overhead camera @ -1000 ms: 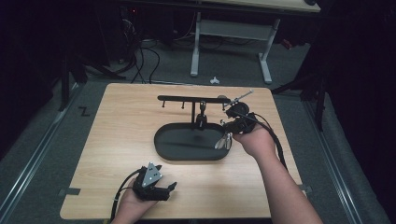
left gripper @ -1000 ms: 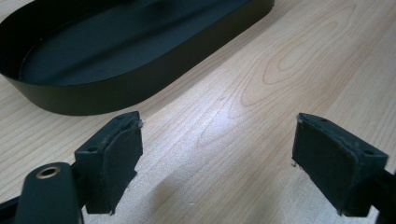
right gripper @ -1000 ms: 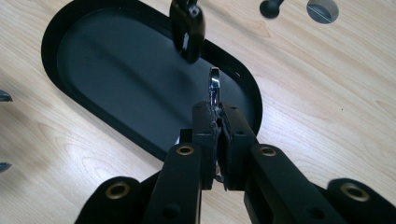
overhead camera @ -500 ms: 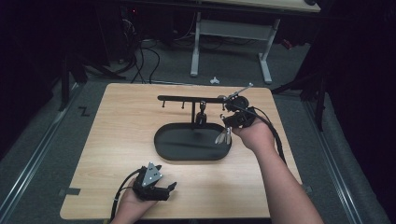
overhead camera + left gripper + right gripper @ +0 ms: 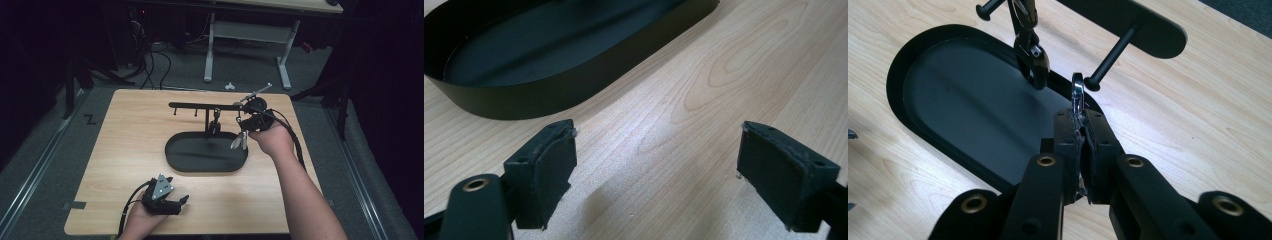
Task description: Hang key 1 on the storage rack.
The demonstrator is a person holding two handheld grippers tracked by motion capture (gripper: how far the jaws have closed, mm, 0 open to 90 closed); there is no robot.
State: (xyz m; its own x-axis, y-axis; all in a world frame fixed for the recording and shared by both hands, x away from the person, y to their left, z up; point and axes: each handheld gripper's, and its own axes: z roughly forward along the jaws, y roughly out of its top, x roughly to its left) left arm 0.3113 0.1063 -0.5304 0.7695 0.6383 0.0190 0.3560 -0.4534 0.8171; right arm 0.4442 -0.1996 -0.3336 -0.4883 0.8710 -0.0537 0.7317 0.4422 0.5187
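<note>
A black stand rises from an oval black tray [image 5: 175,159], and its horizontal bar [image 5: 192,105] carries short pegs. A dark clip [image 5: 215,124] hangs from a peg near the middle post. My right gripper [image 5: 245,129] hovers over the tray's right end, just under the bar. It is shut on a silver metal ring [image 5: 1077,92], and silver pieces [image 5: 239,142] dangle below it. In the right gripper view the ring sits beside a peg's knob [image 5: 1091,82], touching or not I cannot tell. My left gripper [image 5: 176,202] rests near the table's front edge, open, with bare wood between its pads [image 5: 549,160].
The wooden table [image 5: 130,150] has free room left of the tray and along the front. The tray wall [image 5: 549,95] lies just ahead of my left gripper. Beyond the table's far edge stand a white desk frame [image 5: 247,37] and floor cables [image 5: 160,60].
My right gripper has risen slightly toward the bar with the silver ring still in it. The left gripper has stayed where it was.
</note>
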